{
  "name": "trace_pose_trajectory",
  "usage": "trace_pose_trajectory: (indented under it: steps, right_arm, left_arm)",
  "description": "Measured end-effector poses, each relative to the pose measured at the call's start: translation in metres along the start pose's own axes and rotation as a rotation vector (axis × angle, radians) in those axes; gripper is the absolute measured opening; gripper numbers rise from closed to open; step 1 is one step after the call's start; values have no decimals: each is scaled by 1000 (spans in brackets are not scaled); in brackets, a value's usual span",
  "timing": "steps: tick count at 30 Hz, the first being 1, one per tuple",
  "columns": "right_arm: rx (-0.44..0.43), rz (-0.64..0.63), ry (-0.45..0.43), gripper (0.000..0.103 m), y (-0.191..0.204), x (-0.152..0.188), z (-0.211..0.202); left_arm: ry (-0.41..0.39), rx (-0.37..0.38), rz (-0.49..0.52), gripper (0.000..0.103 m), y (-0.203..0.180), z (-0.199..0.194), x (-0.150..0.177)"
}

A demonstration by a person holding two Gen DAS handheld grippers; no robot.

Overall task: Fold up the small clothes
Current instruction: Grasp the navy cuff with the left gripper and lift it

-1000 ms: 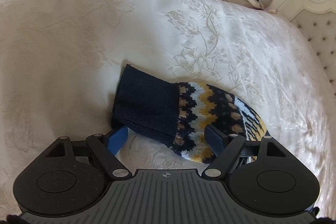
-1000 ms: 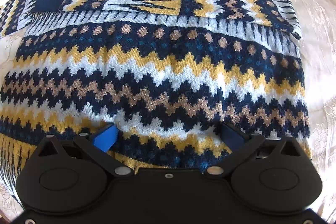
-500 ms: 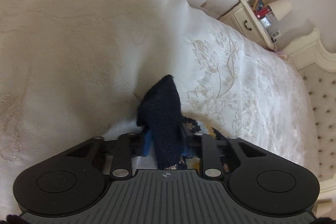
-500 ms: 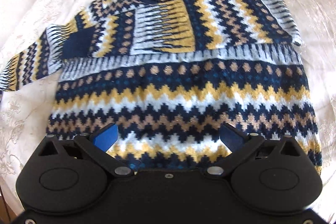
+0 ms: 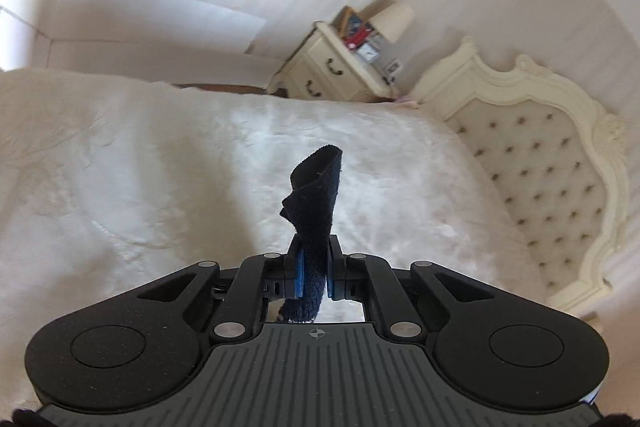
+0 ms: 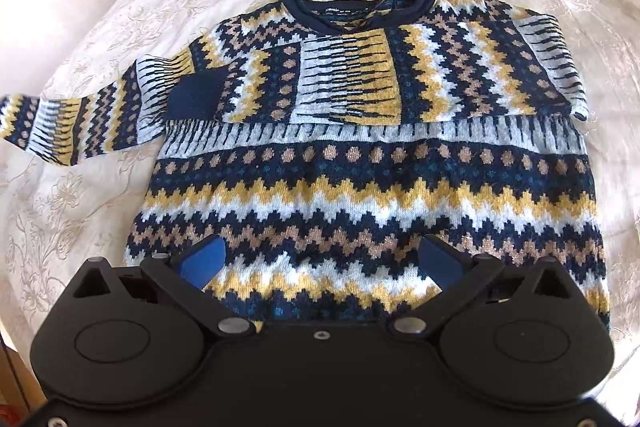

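A knitted sweater (image 6: 360, 167) with navy, yellow, white and tan zigzag bands lies flat on the bed, collar at the far side. One sleeve (image 6: 320, 83) is folded across the chest, its navy cuff (image 6: 196, 95) lying on the body. The other sleeve (image 6: 80, 123) stretches out to the left. My left gripper (image 5: 313, 267) is shut on that sleeve's navy cuff (image 5: 316, 195), which sticks up past the blue pads, raised above the bedspread. My right gripper (image 6: 320, 259) hovers open over the sweater's hem with nothing between its fingers.
The cream embroidered bedspread (image 5: 160, 167) surrounds the sweater. A tufted cream headboard (image 5: 540, 167) stands at the right. Beyond the bed's far corner is a nightstand (image 5: 332, 67) with a lamp, a clock and a frame.
My left gripper closed on the navy cuff and lifted it off the bed, tilting upward. My right gripper rose, staying open, so more of the sweater shows.
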State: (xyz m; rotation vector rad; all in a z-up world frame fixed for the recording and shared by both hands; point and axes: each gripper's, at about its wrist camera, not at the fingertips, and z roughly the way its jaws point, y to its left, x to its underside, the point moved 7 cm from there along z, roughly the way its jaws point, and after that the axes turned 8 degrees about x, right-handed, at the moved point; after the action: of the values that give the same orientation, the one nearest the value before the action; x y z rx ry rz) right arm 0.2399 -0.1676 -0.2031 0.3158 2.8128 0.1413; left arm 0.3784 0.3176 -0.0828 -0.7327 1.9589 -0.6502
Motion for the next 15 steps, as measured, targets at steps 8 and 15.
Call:
trace_pose_trajectory:
  steps: [8, 15]
  right_arm:
    - [-59, 25, 0, 102, -26, 11, -16]
    - [-71, 36, -38, 102, -67, 16, -38]
  left_arm:
    - [13, 202, 128, 9, -133, -15, 38]
    - [110, 310, 205, 9, -218, 2, 123]
